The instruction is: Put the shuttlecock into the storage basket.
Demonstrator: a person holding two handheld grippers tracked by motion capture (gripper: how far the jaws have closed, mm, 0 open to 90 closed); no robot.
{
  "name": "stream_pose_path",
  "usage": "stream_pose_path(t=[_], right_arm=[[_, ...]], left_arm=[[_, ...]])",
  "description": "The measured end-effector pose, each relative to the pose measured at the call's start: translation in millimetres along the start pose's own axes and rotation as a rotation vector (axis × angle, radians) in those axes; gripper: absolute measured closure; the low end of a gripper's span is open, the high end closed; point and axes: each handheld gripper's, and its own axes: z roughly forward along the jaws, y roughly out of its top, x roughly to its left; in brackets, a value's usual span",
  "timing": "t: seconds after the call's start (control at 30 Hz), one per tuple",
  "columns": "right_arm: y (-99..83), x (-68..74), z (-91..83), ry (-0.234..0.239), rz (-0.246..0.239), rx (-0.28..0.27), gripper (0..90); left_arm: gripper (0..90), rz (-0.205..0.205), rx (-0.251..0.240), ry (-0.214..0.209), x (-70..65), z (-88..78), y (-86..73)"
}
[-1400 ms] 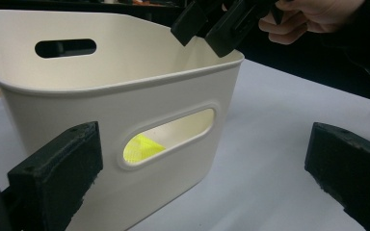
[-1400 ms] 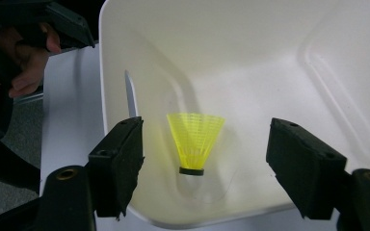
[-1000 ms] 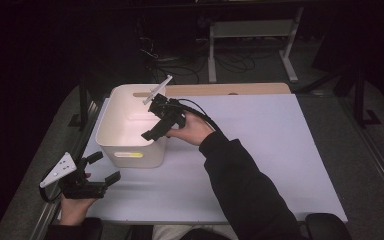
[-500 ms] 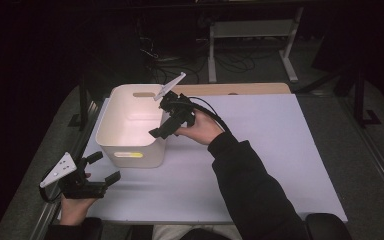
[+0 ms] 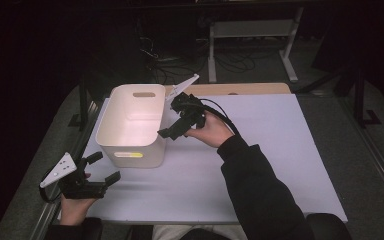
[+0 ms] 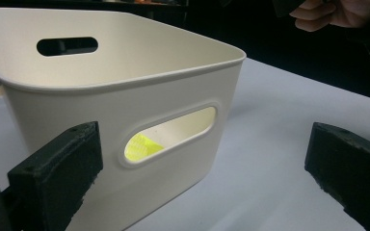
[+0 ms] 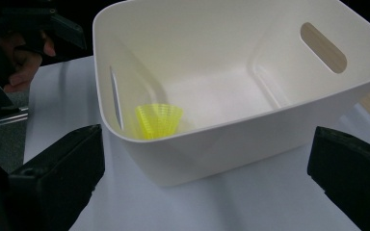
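The right tongs are matt black, with a black cable looping from the body toward four o'clock over the hand, and a pale grey three-cornered plate at one o'clock. The left tongs are black too, with a like plate at nine o'clock. Both sets have blocky, rough-faced black jaws. The right arm wears a long black sleeve reaching the wrist.

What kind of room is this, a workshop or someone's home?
Probably a lab or test room: a white-covered table in a dark space, cables on the floor behind it, and a metal stand at the back.
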Motion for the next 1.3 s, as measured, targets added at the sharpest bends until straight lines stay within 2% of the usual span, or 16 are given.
stream_pose_path(t=[0.97,1.3], right_arm=[[-35.5,-14.2,-16.9,-0.038,0.058,-0.008,0.0],[-47.6,-17.8,-24.2,-0.037,0.078,-0.02,0.0]], left_arm=[[0.0,-0.001,0.003,-0.001,0.0,0.1,-0.2],[0.0,-0.001,0.004,-0.001,0.1,0.1,-0.2]])
